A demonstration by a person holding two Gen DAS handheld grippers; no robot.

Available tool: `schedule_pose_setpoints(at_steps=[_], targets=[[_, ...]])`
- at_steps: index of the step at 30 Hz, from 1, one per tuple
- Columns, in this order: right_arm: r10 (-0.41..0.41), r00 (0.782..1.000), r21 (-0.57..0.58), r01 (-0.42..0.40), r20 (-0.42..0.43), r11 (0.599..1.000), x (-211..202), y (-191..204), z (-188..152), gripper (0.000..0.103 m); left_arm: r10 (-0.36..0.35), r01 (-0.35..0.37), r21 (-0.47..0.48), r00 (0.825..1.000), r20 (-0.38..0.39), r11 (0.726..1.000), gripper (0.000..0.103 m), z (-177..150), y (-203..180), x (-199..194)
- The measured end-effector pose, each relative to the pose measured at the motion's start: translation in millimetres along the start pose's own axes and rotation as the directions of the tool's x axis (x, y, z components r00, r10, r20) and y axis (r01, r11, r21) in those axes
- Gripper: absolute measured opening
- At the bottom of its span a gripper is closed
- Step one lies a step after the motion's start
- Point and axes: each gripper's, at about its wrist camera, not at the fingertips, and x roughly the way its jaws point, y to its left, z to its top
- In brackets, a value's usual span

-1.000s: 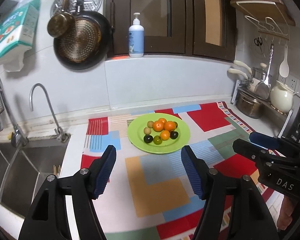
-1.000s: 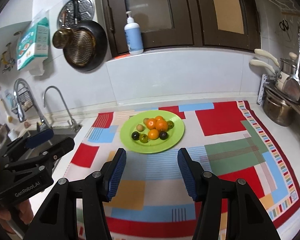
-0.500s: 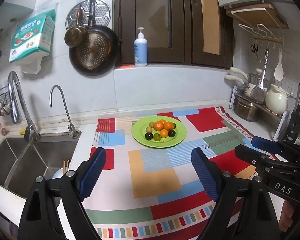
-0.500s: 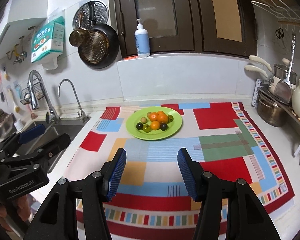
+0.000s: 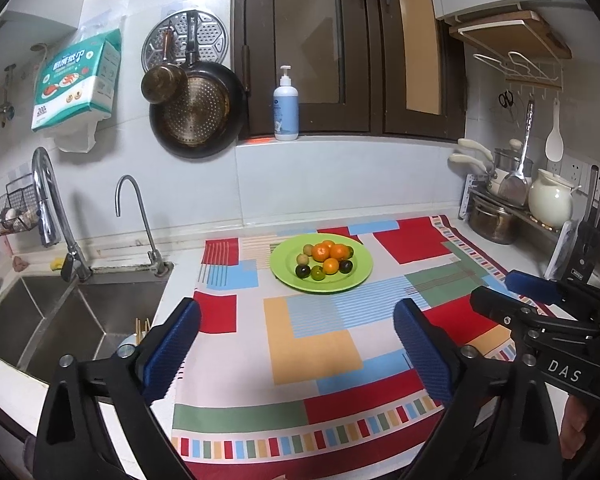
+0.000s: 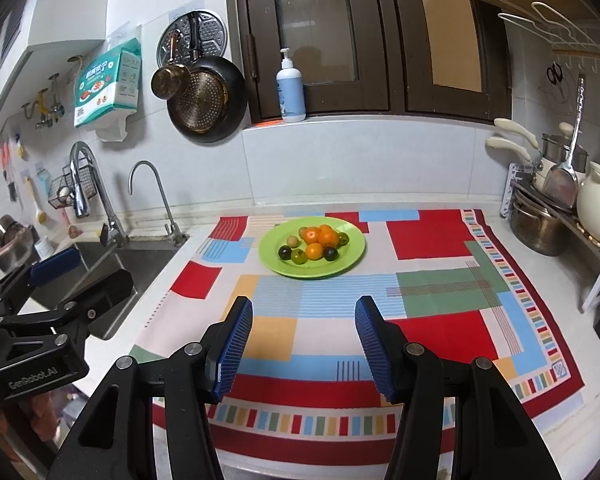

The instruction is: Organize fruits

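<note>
A green plate (image 5: 358, 258) (image 6: 352, 240) sits on the patterned cloth near the back of the counter. It holds several small fruits: orange mandarins (image 5: 331, 266) (image 6: 314, 251), dark plums (image 5: 302, 271) (image 6: 285, 252) and green ones (image 5: 318, 273). My left gripper (image 5: 296, 344) is open and empty, well in front of the plate near the cloth's front edge. My right gripper (image 6: 304, 338) is open and empty, also well in front of the plate. The right gripper also shows in the left wrist view (image 5: 540, 304), and the left gripper in the right wrist view (image 6: 56, 280).
A colourful cloth (image 5: 320, 352) (image 6: 440, 292) covers the counter. A steel sink (image 5: 52, 320) with two taps lies to the left. Pots, a white jug (image 5: 550, 200) and a knife block stand at the right. A soap bottle (image 5: 286, 106) stands on the sill.
Both grippers have drawn back and risen away from the plate, so more of the cloth and kitchen shows. The left gripper's jaws have opened wider. The fruits have not moved.
</note>
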Motion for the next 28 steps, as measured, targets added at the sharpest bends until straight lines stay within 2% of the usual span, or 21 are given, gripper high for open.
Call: schedule_pose_setpoints(at_steps=[2, 11, 28], targets=[[-0.003, 1.0, 0.005, 0.003, 0.007, 1.0, -3, -1, -1, 0.063, 0.011, -0.011, -0.001, 1.0, 0.004, 1.0, 0.101, -1, 0, -3], [-0.012, 1.0, -0.003, 0.012, 0.012, 1.0, -8, -1, -4, 0.063, 0.036, -0.036, 0.0, 0.999, 0.014, 0.999, 0.103, -2, 2, -11], [-0.011, 1.0, -0.006, 0.011, 0.008, 1.0, -13, -1, -6, 0.063, 0.033, -0.033, -0.02, 0.999, 0.03, 0.999, 0.103, -2, 4, -15]])
